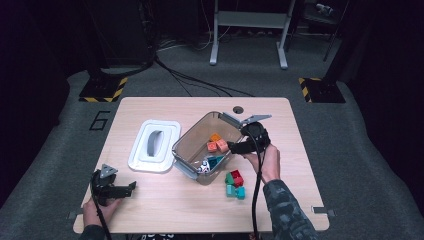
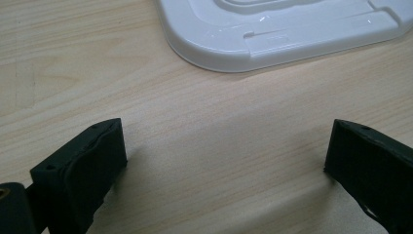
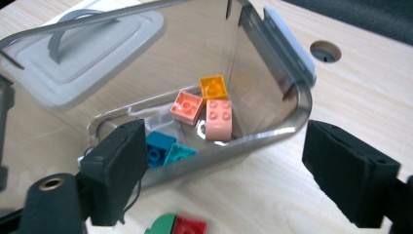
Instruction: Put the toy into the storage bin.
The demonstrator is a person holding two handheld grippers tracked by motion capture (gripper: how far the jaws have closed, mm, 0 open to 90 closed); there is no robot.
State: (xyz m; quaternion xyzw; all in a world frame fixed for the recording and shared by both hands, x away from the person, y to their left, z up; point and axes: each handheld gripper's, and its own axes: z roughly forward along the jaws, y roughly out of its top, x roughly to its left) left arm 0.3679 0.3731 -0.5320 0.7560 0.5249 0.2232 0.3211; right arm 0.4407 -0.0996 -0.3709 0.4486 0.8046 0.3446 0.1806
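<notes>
A clear plastic box (image 1: 192,142) stands open in the middle of the table. Inside lie orange (image 3: 213,87), salmon (image 3: 187,107), pink (image 3: 219,119), blue (image 3: 158,146) and teal (image 3: 179,153) bricks. My right gripper (image 3: 234,170) is open just outside the box's near right corner, jaws wide apart, nothing pressed between them; the box rim (image 3: 272,134) lies beyond them. In the high view the right gripper (image 1: 234,148) sits at the box's right wall. My left gripper (image 2: 226,165) rests open over bare wood, also at the table's front left (image 1: 131,189).
The box's white lid (image 1: 154,145) lies flat left of the box; its edge (image 2: 272,44) is ahead of the left jaws. Green, red and teal bricks (image 1: 235,184) sit on the table in front of the box. A cable hole (image 1: 238,109) is near the far edge.
</notes>
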